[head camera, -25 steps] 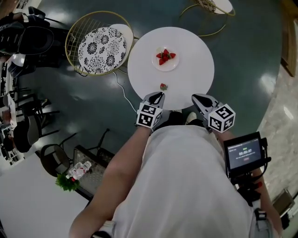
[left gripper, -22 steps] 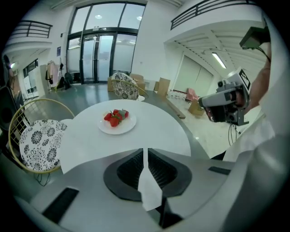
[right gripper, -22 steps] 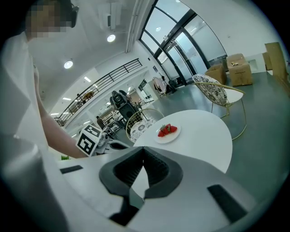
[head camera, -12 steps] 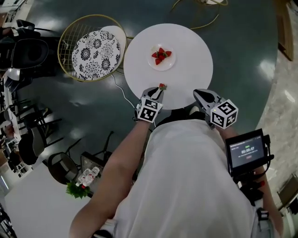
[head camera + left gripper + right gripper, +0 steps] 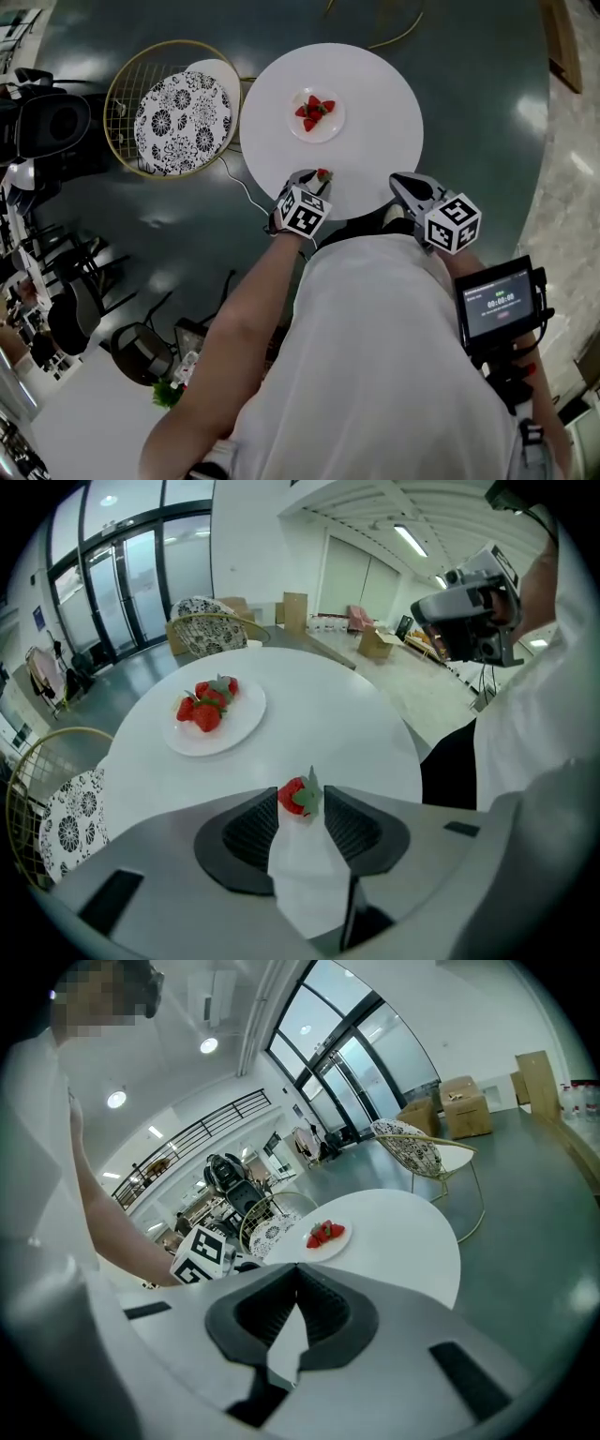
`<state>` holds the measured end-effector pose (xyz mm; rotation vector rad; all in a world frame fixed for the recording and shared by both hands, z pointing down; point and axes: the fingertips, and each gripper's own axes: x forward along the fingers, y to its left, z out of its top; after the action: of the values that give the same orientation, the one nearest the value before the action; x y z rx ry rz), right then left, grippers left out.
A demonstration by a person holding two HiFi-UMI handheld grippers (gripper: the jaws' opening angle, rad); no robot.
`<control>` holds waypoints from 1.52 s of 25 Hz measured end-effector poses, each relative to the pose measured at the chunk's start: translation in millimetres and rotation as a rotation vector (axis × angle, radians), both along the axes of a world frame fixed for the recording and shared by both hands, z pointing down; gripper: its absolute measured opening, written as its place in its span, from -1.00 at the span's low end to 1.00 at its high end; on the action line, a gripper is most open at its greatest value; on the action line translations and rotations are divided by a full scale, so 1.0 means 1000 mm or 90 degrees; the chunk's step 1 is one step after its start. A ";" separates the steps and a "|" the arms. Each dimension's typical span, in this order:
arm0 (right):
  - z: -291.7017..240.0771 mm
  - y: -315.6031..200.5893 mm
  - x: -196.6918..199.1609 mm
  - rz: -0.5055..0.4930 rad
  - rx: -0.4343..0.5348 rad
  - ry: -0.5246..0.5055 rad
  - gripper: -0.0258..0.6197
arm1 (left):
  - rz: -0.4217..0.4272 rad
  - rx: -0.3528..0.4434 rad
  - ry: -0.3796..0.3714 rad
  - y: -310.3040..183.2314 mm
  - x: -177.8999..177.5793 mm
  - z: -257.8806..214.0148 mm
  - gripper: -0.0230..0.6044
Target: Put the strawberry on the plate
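The left tongs (image 5: 309, 180) were short of the loose strawberry (image 5: 294, 797) a second ago. They have since advanced over the near edge of the table (image 5: 356, 733), and their jaws have just been opening. They now stand apart with the strawberry between them, pads not yet pressing. The fruit lies on the table near that edge, well apart from the plate (image 5: 246, 716) at centre. The right tongs (image 5: 296, 1274) are closed and empty. Probable next step: grasp, then lift.

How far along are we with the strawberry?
Done: several strawberries already lie on the plate. In hand: the left tongs have just been opening and straddle the loose strawberry on the table, pads not pressing it. Left: close, lift, carry to the plate.
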<state>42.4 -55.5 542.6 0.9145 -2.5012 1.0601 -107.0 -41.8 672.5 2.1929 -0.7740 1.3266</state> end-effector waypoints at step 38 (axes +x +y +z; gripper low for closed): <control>-0.006 -0.021 -0.001 0.012 0.012 0.001 -0.90 | -0.078 0.065 0.053 -0.042 0.016 -0.035 -0.57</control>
<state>41.9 -76.6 536.5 0.9450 -2.5098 1.0426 -91.0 -83.9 638.0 2.2245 -0.9455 1.1523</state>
